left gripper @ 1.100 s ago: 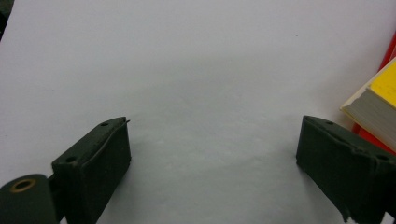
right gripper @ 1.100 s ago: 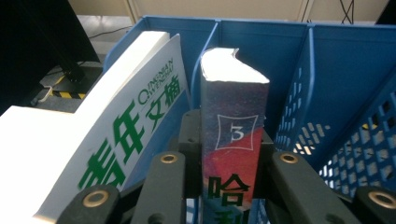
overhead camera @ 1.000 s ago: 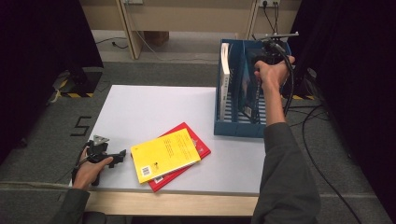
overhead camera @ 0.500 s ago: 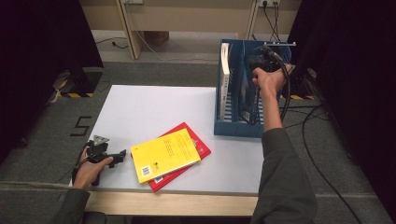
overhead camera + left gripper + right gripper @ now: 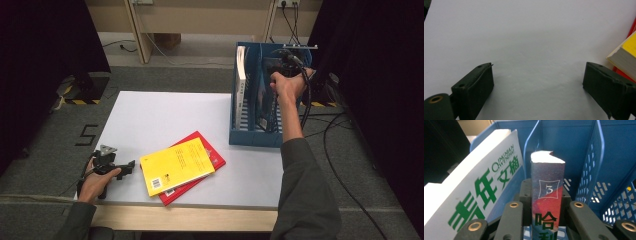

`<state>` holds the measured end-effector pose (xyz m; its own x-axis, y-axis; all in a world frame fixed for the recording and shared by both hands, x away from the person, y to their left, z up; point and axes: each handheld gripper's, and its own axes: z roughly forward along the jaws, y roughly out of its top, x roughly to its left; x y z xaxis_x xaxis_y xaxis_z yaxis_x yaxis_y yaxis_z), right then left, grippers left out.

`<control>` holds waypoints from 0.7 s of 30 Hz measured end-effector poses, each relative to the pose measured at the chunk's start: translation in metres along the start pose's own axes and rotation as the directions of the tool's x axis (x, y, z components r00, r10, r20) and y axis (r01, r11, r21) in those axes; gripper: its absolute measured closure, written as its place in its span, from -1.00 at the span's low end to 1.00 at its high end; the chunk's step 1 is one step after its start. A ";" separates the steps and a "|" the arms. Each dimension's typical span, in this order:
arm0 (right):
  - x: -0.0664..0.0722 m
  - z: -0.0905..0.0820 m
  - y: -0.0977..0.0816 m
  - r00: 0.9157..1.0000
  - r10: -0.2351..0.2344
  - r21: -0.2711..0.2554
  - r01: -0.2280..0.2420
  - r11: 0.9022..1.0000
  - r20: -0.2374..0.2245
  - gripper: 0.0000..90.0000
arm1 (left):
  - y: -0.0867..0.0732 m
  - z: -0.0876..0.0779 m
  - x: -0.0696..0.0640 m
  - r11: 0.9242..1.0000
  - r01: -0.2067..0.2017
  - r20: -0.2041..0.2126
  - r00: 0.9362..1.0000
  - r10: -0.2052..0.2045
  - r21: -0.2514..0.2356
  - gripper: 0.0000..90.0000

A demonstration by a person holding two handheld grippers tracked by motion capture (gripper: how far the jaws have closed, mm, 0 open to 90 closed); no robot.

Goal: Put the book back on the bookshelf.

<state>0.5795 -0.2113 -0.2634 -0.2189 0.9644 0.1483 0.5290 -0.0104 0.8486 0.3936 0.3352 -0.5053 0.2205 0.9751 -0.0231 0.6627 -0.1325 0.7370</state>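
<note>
- Left gripper: rests at the near left corner of the white tabletop, held in the person's left hand. In the left gripper view its fingers stand wide apart over bare tabletop, with nothing between them.
- Yellow book: lies flat near the front edge of the tabletop, just right of the left gripper and apart from it. It rests on top of a red book, which shows along the right and lower edges. In the left gripper view the yellow book's corner sits just beyond the right-hand finger, not touching it as far as can be told.
- Right forearm and sleeve: reach from the near right edge across the tabletop to the far right.
- Blue file rack: stands at the far right of the tabletop, with upright dividers forming compartments.
- Right gripper: held in the right hand above the rack. In the right gripper view its fingers are drawn in on both sides of a paperback book numbered 3, gripping it spine-up.
- Paperback position: upright inside a middle compartment of the rack; whether its lower edge rests on the rack floor cannot be told.
- White book with green lettering: stands in the neighbouring compartment on the left, leaning slightly, separated by a blue divider.
</note>
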 end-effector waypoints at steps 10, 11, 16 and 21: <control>0.004 -0.006 0.006 1.000 -0.022 -0.044 0.023 0.999 0.014 0.66 | 0.000 0.000 0.000 1.000 0.000 0.000 1.000 0.000 0.000 -0.81; 0.005 -0.005 0.004 1.000 -0.027 -0.043 0.027 0.999 0.016 0.66 | 0.000 0.000 0.000 1.000 0.000 0.000 1.000 0.000 0.000 -0.81; 0.005 0.003 -0.004 0.999 -0.028 -0.031 0.029 0.999 0.015 0.66 | 0.000 0.000 0.000 1.000 -0.005 -0.001 1.000 0.005 0.002 -0.81; 0.003 0.007 -0.006 0.999 -0.031 -0.016 0.031 0.999 0.008 0.65 | 0.000 0.000 0.000 1.000 -0.005 -0.002 1.000 0.005 0.002 -0.81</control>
<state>0.5816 -0.2062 -0.2713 -0.2284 0.9664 0.1179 0.5087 0.0152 0.8608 0.3936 0.3355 -0.5052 0.2228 0.9747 -0.0179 0.6631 -0.1380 0.7357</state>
